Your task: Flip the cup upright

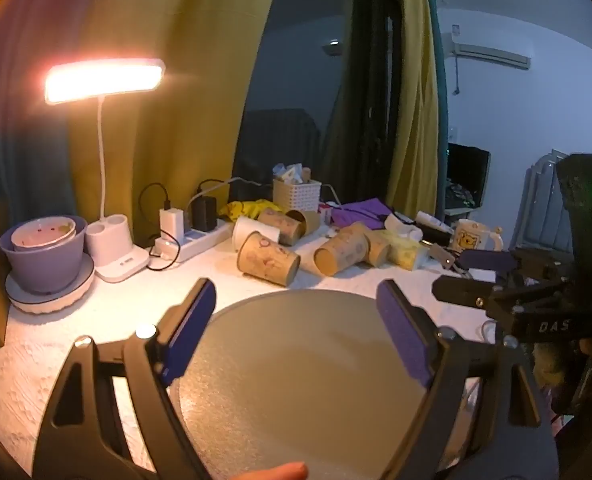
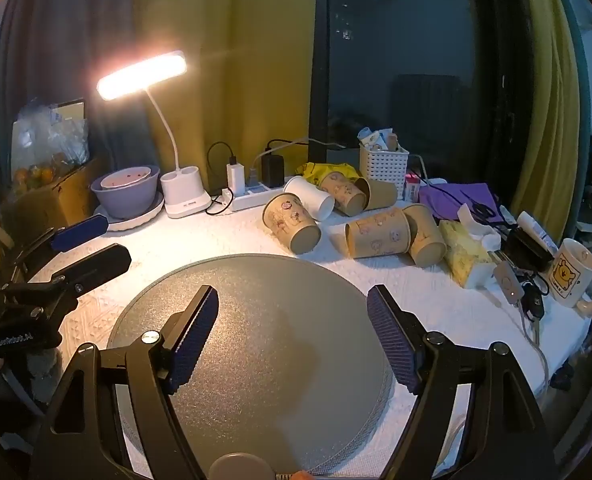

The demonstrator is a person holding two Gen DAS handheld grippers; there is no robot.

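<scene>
Several brown paper cups lie on their sides in a pile at the back of the white table, the nearest cup (image 1: pixel 267 258) (image 2: pixel 291 222) with its base toward me, another (image 1: pixel 342 250) (image 2: pixel 378 232) just to its right. A white cup (image 1: pixel 255 230) (image 2: pixel 310 196) lies among them. My left gripper (image 1: pixel 300 320) is open and empty above the round grey mat (image 1: pixel 296 380), short of the cups. My right gripper (image 2: pixel 291 328) is open and empty above the same mat (image 2: pixel 263 360). Each gripper shows at the edge of the other's view, the right one (image 1: pixel 480 280) and the left one (image 2: pixel 91 240).
A lit desk lamp (image 1: pixel 103 80) (image 2: pixel 141 74), a purple bowl (image 1: pixel 43 254) (image 2: pixel 125 194) on a white plate, a power strip (image 1: pixel 191 240) with chargers, a white basket (image 2: pixel 384 166), a tissue pack (image 2: pixel 464 256), keys (image 2: pixel 532 304) and a bear mug (image 2: pixel 574 274) crowd the back and right.
</scene>
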